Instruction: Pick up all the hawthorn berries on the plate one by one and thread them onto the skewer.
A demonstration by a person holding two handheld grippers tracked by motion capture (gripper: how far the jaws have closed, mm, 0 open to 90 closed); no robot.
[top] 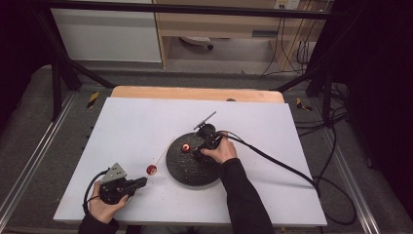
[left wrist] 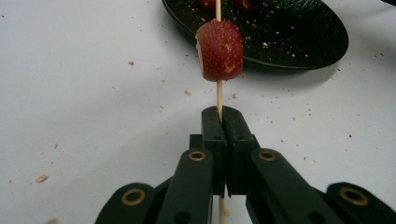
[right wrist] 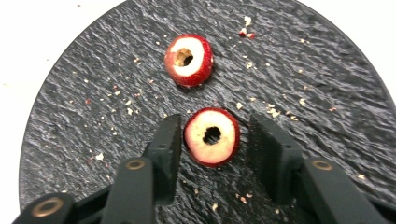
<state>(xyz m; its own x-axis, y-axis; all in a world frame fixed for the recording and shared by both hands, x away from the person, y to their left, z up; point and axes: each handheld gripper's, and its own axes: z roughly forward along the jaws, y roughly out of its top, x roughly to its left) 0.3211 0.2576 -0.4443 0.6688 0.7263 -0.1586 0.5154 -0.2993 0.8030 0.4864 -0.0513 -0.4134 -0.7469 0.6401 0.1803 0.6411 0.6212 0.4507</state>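
right tool [right wrist: 212, 140] | red-skinned fruit slice [right wrist: 211, 136], pale flesh, cored hole, flat

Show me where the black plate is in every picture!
High view: the black plate sits in the middle of the white table, a bit to the right.
Left gripper view: along the top edge, right of the middle.
Right gripper view: from the left side across to the right.
Landmark: the red fruit slice with a hole, lying on the plate.
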